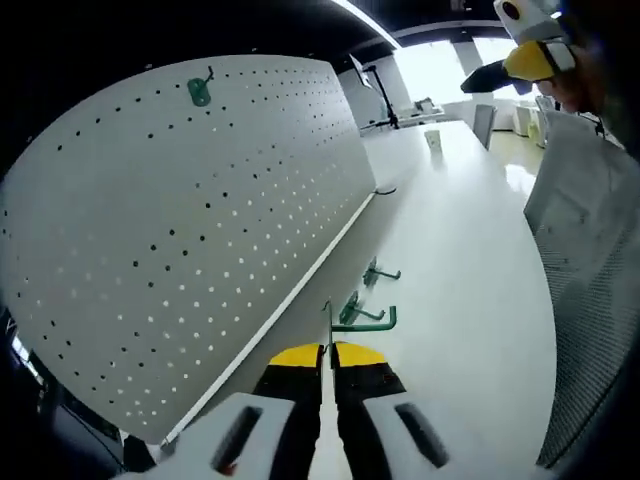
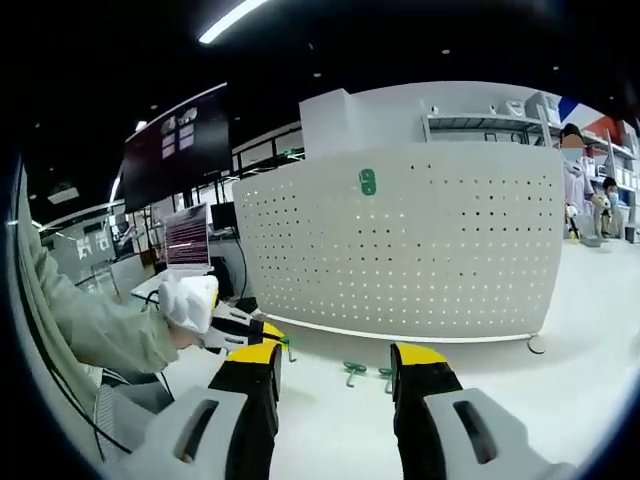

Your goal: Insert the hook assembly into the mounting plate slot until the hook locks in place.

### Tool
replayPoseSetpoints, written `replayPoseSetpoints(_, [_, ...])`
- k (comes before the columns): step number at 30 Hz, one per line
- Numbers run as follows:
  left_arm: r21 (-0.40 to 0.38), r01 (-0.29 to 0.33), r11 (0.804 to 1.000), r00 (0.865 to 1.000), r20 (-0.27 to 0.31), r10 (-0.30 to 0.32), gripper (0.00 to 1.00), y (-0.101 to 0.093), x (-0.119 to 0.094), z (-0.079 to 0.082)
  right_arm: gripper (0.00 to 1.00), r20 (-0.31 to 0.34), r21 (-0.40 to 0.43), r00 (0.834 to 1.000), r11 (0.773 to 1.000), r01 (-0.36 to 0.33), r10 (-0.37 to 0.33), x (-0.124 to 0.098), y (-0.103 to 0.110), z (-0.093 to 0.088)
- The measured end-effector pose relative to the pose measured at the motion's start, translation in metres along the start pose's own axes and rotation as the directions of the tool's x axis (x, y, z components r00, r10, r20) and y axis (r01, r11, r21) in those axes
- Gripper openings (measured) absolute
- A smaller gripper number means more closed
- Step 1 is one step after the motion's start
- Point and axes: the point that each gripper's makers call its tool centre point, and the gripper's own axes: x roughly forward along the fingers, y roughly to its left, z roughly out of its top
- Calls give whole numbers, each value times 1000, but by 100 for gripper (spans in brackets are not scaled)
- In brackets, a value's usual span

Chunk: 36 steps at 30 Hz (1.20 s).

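I am at pick-up step. Left gripper (image 1: 328,365) jaws nearly closed around green hook (image 1: 362,317) lying on table (image 1: 470,300); grip unclear. Right gripper (image 2: 335,372) wide open, empty. Next: lift hook toward pegboard (image 1: 180,230).

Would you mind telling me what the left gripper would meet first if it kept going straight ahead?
Probably the nearest green hook lying on the white table, just beyond the shut left gripper; depth is unclear.

Bright ceiling strips (image 2: 232,19) overhead; window glare (image 1: 440,65); fisheye edges bend.
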Motion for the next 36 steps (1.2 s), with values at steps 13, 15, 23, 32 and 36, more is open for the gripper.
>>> replayPoseSetpoints(13, [-78, -38, 996, 993, 106, 46, 3, -7, -25, 31, 40, 8, -14, 999, 999, -44, 44, 2, 18, 2])
replayPoseSetpoints(15, [-91, -41, 995, 990, 133, 53, 3, -8, -28, 39, 40, 12, -18, 998, 998, -54, 55, 3, 23, 4])
replayPoseSetpoints(23, [-130, -9, 991, 977, 210, 36, 3, -20, -35, 62, 40, 17, -21, 997, 997, -79, 79, 6, 30, 6])
replayPoseSetpoints(32, [-177, -5, 984, 949, 308, 60, 3, -25, -43, 87, 40, 28, -23, 996, 996, -90, 90, 5, 32, 13])
replayPoseSetpoints(36, [-202, -6, 979, 936, 344, 76, 3, -24, -48, 98, 40, 32, -29, 995, 995, -94, 95, 6, 33, 17])
